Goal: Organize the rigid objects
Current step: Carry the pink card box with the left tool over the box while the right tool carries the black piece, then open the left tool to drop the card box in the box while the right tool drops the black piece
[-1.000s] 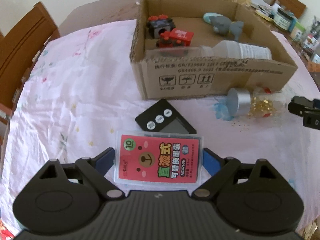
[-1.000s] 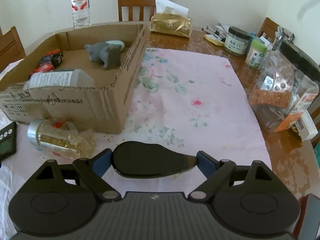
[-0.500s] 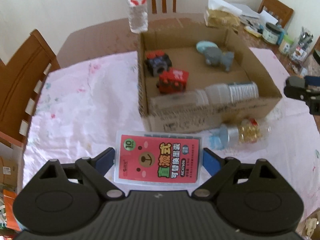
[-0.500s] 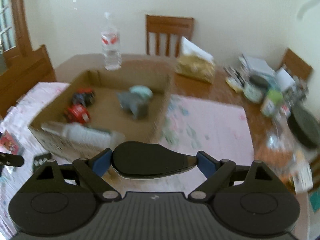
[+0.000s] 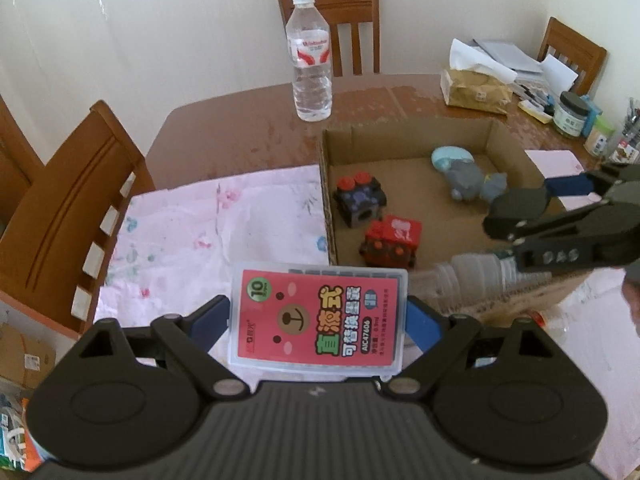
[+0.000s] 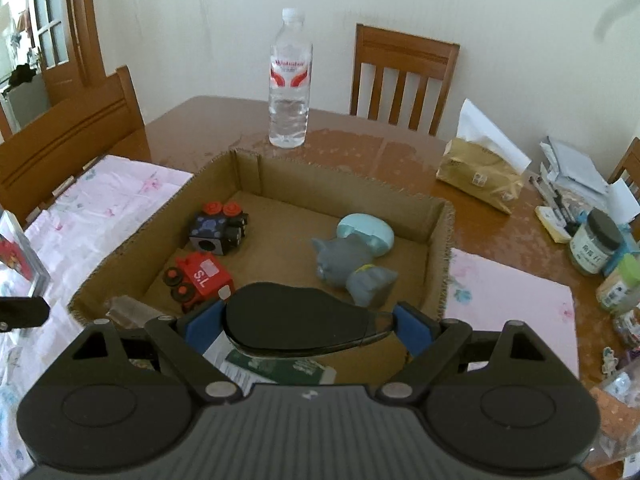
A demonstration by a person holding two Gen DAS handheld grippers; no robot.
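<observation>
My left gripper is shut on a clear plastic case with a red bear label, held above the cloth just left of the cardboard box. My right gripper is shut on a black oval object, held over the box's near edge. It also shows in the left wrist view. The box holds a dark toy block, a red toy, a grey animal figure, a pale blue oval and a lying clear bottle.
A water bottle stands behind the box on the brown table. A tissue pack, jars and clutter sit at the right. Wooden chairs surround the table. A pink floral cloth covers the near side.
Both grippers have risen and moved toward the box with their objects. The right gripper now hangs over the box. The black scale and fallen jar in front of the box have dropped out of view.
</observation>
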